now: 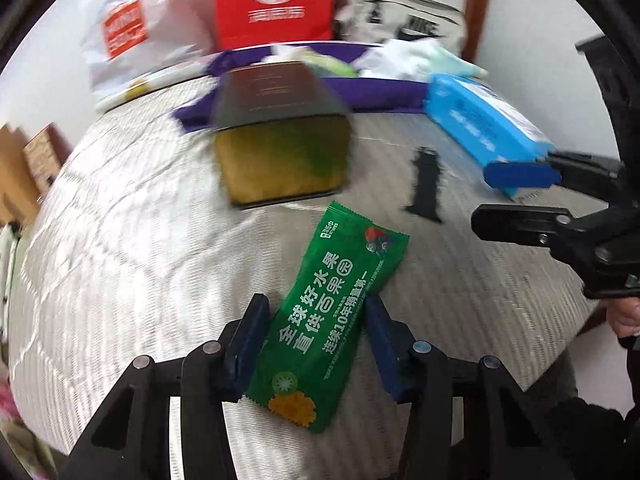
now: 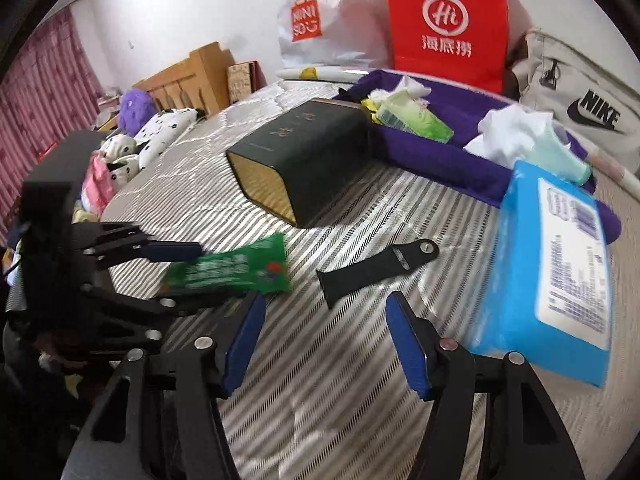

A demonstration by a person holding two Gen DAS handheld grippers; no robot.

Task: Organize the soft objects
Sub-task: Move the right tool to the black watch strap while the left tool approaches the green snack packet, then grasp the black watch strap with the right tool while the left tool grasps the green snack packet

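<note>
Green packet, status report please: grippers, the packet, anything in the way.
Left gripper shut on green packet, lifted. Right gripper open, empty. Black strap and blue wipes pack lie ahead on mattress.

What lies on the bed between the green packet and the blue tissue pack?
A black strap lies on the striped cover between the green packet and the blue tissue pack. The right wrist view shows it best.
</note>
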